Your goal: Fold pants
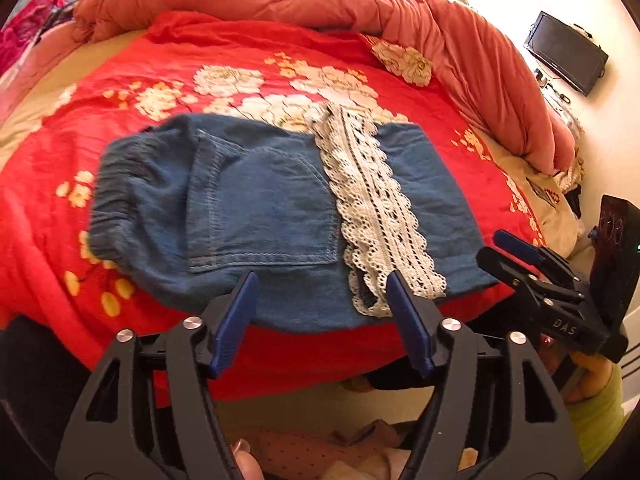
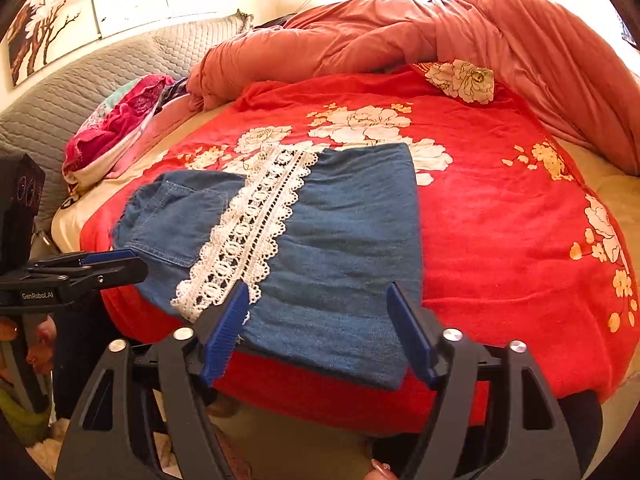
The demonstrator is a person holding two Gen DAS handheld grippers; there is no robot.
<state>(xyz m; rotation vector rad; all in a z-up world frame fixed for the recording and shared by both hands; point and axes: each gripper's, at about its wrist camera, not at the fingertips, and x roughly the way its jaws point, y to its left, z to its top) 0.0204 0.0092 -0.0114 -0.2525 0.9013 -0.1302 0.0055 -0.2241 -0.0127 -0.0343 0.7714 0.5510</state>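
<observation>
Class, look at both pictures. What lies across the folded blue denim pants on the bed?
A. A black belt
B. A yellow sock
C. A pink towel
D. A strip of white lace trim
D: a scalloped white lace trim runs diagonally across the denim pants.

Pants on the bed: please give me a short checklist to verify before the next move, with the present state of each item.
1. Pants already folded in a compact stack: ok.
2. Lace trim lies on top, visible: ok.
3. Left gripper open, nothing held: ok.
4. Right gripper open, nothing held: ok.
5. Near edge of the pants reaches the edge of the bed: not ok.
6. Layers underneath lie even: cannot tell.
</observation>
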